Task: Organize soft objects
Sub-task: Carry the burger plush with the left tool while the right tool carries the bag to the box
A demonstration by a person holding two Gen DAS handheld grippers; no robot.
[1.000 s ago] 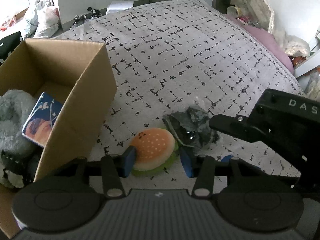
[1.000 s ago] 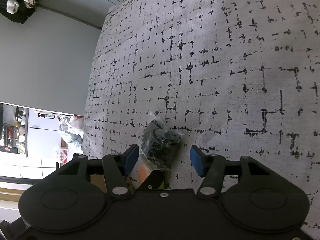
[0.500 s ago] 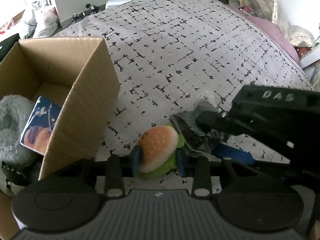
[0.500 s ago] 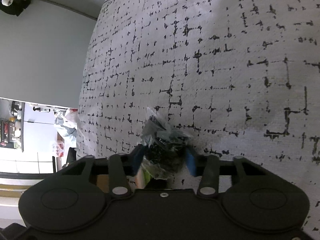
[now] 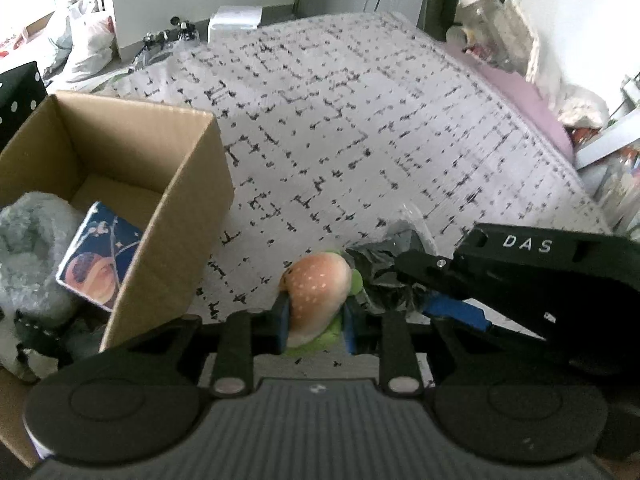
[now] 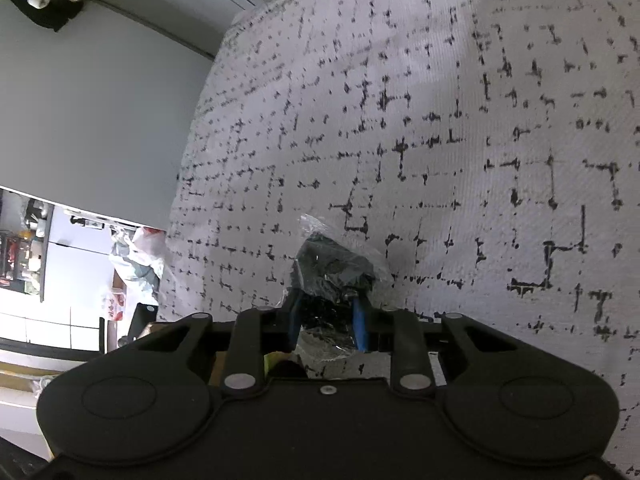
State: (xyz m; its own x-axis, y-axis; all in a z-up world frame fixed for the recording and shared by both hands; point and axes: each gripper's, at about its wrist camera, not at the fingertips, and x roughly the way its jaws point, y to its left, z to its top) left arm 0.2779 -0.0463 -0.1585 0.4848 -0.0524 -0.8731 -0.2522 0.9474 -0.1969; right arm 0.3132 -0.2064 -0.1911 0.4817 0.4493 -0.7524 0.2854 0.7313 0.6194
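Note:
My left gripper (image 5: 316, 322) is shut on a plush hamburger toy (image 5: 316, 290), orange bun over green, held just above the patterned bedspread (image 5: 340, 128). My right gripper (image 6: 327, 318) is shut on a clear plastic bag of dark fabric (image 6: 332, 272); the bag (image 5: 384, 276) and the right gripper's black body (image 5: 520, 276) also show in the left wrist view, right beside the hamburger. An open cardboard box (image 5: 172, 200) stands to the left of the hamburger.
The box holds a grey fluffy plush (image 5: 28, 240) and a blue illustrated package (image 5: 100, 264). Bags (image 5: 84, 44) and clutter lie beyond the bed's far left edge. Bottles (image 5: 480, 12) and a pink cushion (image 5: 532, 104) sit at the bed's right side.
Both grippers closed: the left on the hamburger, the right on the plastic bag. Both objects have since been lifted slightly off the bedspread.

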